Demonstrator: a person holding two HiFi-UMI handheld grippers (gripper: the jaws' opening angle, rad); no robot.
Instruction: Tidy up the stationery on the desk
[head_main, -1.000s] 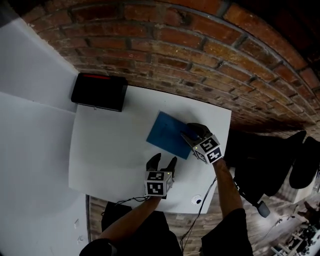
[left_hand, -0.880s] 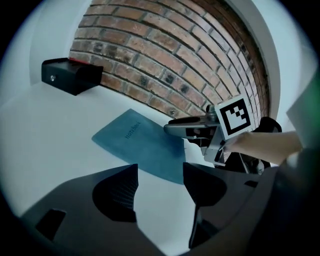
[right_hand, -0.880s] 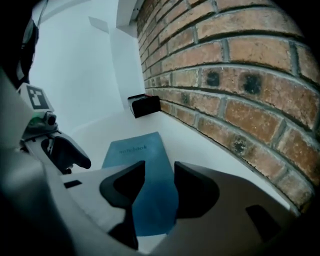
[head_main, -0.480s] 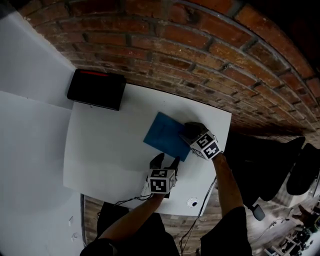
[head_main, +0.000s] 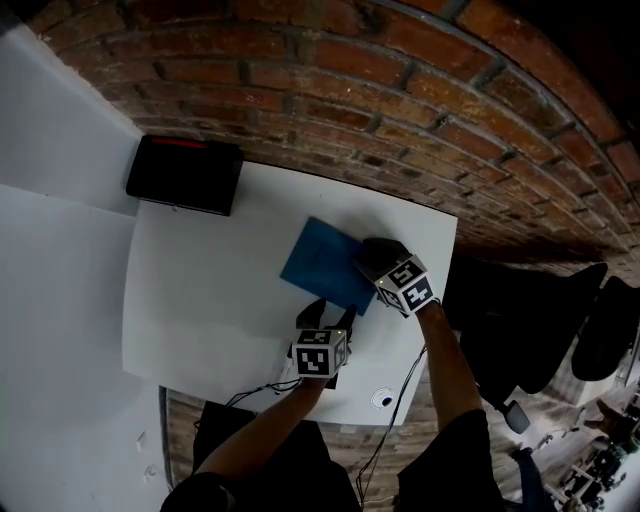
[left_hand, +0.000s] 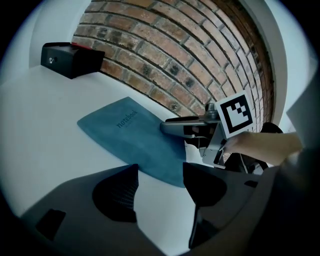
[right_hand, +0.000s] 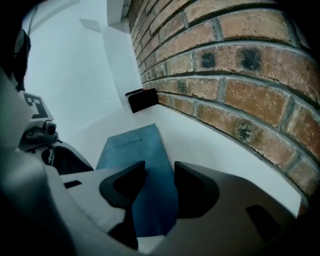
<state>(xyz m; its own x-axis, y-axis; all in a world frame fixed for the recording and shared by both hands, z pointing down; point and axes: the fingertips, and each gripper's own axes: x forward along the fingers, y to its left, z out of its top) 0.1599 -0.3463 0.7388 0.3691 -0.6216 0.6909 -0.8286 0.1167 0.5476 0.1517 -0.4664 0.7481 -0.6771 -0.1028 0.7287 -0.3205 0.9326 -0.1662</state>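
- Blue notebook (head_main: 318, 262) lies flat on the white tabletop (head_main: 200, 300), cover up, printed "notebook".
- Right gripper (head_main: 365, 258) sits over the notebook's right end. Its fingers (right_hand: 125, 182) are spread apart, and the cover shows in the gap between them. Not clamped.
- Left gripper (head_main: 330, 312) is at the notebook's near edge. Its fingers (left_hand: 117, 192) are released, with the notebook's near corner just ahead of the gap. Nothing held.
- Black box (head_main: 183, 175) is well left of the notebook, against the brick wall (head_main: 400, 100) behind it.
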